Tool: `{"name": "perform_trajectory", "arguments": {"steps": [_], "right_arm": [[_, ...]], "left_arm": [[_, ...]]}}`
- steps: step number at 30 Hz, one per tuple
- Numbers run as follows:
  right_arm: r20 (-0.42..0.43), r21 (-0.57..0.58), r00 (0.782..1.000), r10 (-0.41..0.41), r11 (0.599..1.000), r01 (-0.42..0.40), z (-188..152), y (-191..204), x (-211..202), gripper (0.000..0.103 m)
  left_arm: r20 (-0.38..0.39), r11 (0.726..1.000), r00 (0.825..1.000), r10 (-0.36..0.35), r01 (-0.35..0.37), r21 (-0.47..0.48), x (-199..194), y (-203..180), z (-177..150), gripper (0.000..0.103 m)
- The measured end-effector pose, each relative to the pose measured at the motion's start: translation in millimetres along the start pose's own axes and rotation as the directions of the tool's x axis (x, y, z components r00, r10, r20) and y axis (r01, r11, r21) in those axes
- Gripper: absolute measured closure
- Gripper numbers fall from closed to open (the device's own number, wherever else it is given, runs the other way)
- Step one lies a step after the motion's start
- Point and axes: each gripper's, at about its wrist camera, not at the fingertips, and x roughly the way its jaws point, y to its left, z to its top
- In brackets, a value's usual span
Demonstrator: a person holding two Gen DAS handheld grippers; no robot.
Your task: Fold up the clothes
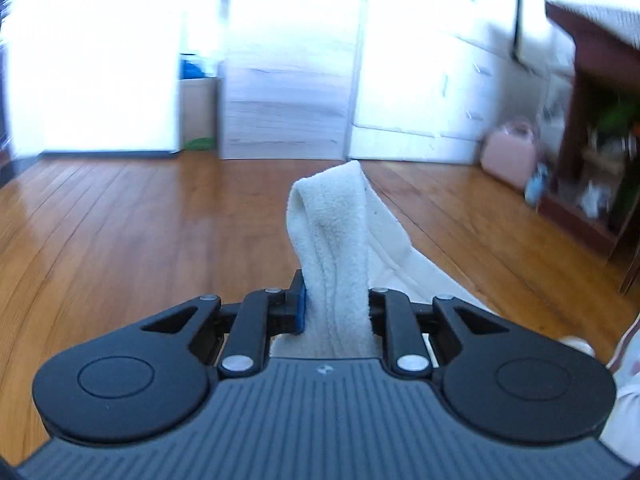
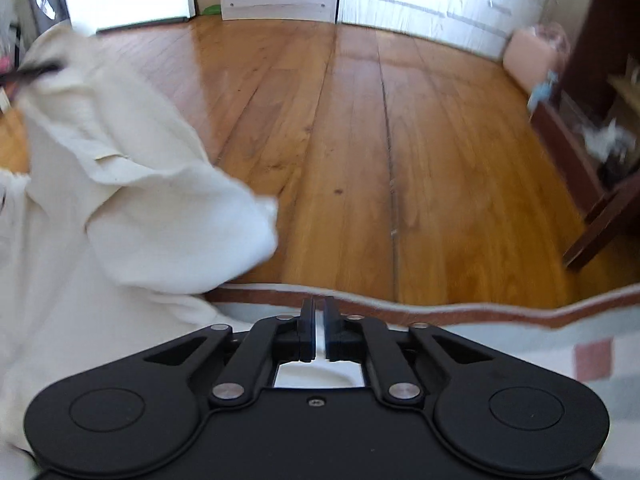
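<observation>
Left gripper [image 1: 334, 300] clamped on a bunched fold of a cream garment [image 1: 336, 232]; fleecy inner side faces the camera, and the cloth stands up between the fingers and trails off to the right of the gripper over the wooden floor [image 1: 140, 232]. One blue-edged finger pad [image 1: 300, 304] presses the left side of the fold; the other finger is mostly hidden behind the cloth. In the right wrist view the same garment [image 2: 132, 200] hangs in a loose mass left of the right gripper [image 2: 319, 330], lifted at its far upper left corner, where a dark shape, too blurred to identify, meets the cloth. A rounded cuff-like end [image 2: 260, 220] sticks out toward the middle of the floor [image 2: 360, 140]. Right gripper nearly closed, jaws parallel with only a thin slit between them, nothing seen gripped; it sits low over a pale rug [image 2: 580, 344] with a reddish-brown border [image 2: 440, 312] that runs just ahead of the fingertips. Beyond the garment: white drawers [image 1: 452, 92] against the far wall, a pink case [image 1: 510, 156] on the floor beside them, and a dark wooden shelf unit [image 1: 592, 128] to the right of the case. Background blurred and overexposed in both views.
</observation>
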Motion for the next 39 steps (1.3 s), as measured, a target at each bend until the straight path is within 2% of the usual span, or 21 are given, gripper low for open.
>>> {"name": "perform_trajectory", "arguments": {"steps": [1, 2, 3, 4, 6, 7, 10, 12, 15, 17, 18, 24, 25, 26, 27, 28, 30, 31, 34, 36, 39], "right_arm": [[-0.013, 0.02, 1.0, 0.019, 1.0, -0.018, -0.8, 0.8, -0.5, 0.089], [-0.021, 0.019, 1.0, 0.023, 1.0, -0.023, 1.1, 6.2, 0.6, 0.074], [-0.024, 0.0, 1.0, 0.016, 1.0, -0.016, 5.1, 15.2, 2.9, 0.069], [-0.027, -0.019, 1.0, 0.009, 1.0, -0.01, 9.2, 24.3, 5.2, 0.067], [-0.032, -0.056, 0.999, -0.004, 0.998, 0.003, 17.3, 42.4, 9.8, 0.068], [-0.035, -0.075, 0.999, -0.011, 0.997, 0.009, 21.4, 51.5, 12.1, 0.068], [-0.041, -0.131, 0.999, -0.033, 0.991, 0.027, 33.5, 78.7, 19.1, 0.067], [-0.045, -0.168, 0.998, -0.047, 0.985, 0.039, 41.6, 96.8, 23.7, 0.065], [-0.05, -0.224, 0.996, -0.069, 0.973, 0.056, 53.8, 124.0, 30.6, 0.056], [-0.051, -0.254, 0.994, -0.092, 0.964, 0.077, 60.3, 138.1, 38.6, 0.039], [-0.049, -0.262, 0.992, -0.116, 0.96, 0.1, 61.5, 139.9, 46.9, 0.036], [-0.032, -0.304, 0.966, -0.257, 0.923, 0.235, 68.7, 150.5, 96.5, 0.033], [-0.029, -0.311, 0.96, -0.279, 0.915, 0.257, 69.9, 152.2, 104.8, 0.034], [-0.026, -0.318, 0.953, -0.302, 0.906, 0.279, 71.1, 154.0, 113.1, 0.04], [-0.022, -0.324, 0.946, -0.325, 0.897, 0.3, 72.3, 155.8, 121.4, 0.054], [-0.018, -0.331, 0.938, -0.347, 0.887, 0.322, 73.5, 157.5, 129.7, 0.103], [-0.01, -0.344, 0.92, -0.391, 0.866, 0.364, 75.9, 161.1, 146.2, 0.1], [0.019, -0.319, 0.918, -0.395, 0.868, 0.38, 74.1, 158.6, 140.9, 0.1], [0.136, -0.089, 0.92, -0.369, 0.92, 0.382, 55.1, 134.7, 76.3, 0.1], [0.181, -0.015, 0.906, -0.384, 0.92, 0.393, 28.3, 125.9, 39.2, 0.1], [0.113, -0.014, 0.907, -0.407, 0.912, 0.411, -24.1, 115.9, 19.7, 0.1]], "left_arm": [[-0.05, 1.0, 0.999, -0.001, 0.0, -0.012, -9.2, 6.7, -19.2, 0.077], [-0.108, 0.999, 0.994, 0.013, -0.018, -0.046, -8.9, 16.2, -40.7, 0.073], [-0.169, 0.995, 0.985, 0.03, -0.045, -0.086, -5.2, 26.6, -63.1, 0.073], [-0.224, 0.986, 0.974, 0.018, -0.054, -0.155, 0.7, 39.3, -82.3, 0.073], [-0.323, 0.948, 0.946, -0.035, -0.071, -0.31, 14.2, 66.1, -118.6, 0.072], [-0.329, 0.948, 0.943, -0.041, -0.068, -0.311, 15.8, 68.9, -120.5, 0.072], [-0.308, 0.971, 0.951, -0.032, -0.042, -0.233, 15.6, 66.2, -109.6, 0.068], [-0.288, 0.985, 0.958, -0.002, -0.048, -0.168, 21.2, 62.9, -102.3, 0.067], [-0.276, 0.98, 0.961, -0.027, -0.029, -0.197, 28.3, 68.2, -103.0, 0.058], [-0.275, 0.978, 0.96, -0.045, -0.015, -0.209, 26.3, 79.1, -103.1, 0.057], [-0.275, 0.979, 0.96, -0.054, -0.004, -0.205, 25.1, 82.0, -102.3, 0.056], [-0.278, 0.978, 0.954, -0.113, 0.056, -0.203, 17.7, 101.9, -98.2, 0.051], [-0.283, 0.972, 0.951, -0.126, 0.062, -0.225, 22.8, 103.4, -98.3, 0.051], [-0.287, 0.967, 0.948, -0.14, 0.068, -0.247, 30.1, 103.3, -98.3, 0.051], [-0.288, 0.964, 0.946, -0.145, 0.07, -0.257, 31.0, 103.8, -99.1, 0.051], [-0.288, 0.962, 0.946, -0.148, 0.07, -0.263, 29.8, 104.4, -100.1, 0.051], [-0.283, 0.969, 0.951, -0.125, 0.056, -0.241, 29.3, 98.9, -100.0, 0.051], [-0.28, 0.973, 0.953, -0.112, 0.047, -0.228, 29.2, 95.6, -99.8, 0.051], [-0.27, 0.984, 0.961, -0.063, 0.014, -0.178, 21.9, 87.9, -96.5, 0.051], [-0.268, 0.988, 0.963, -0.038, -0.003, -0.151, 17.6, 84.4, -93.2, 0.051], [-0.27, 0.999, 0.963, 0.011, -0.022, -0.035, 5.1, 69.9, -85.6, 0.045]]}}
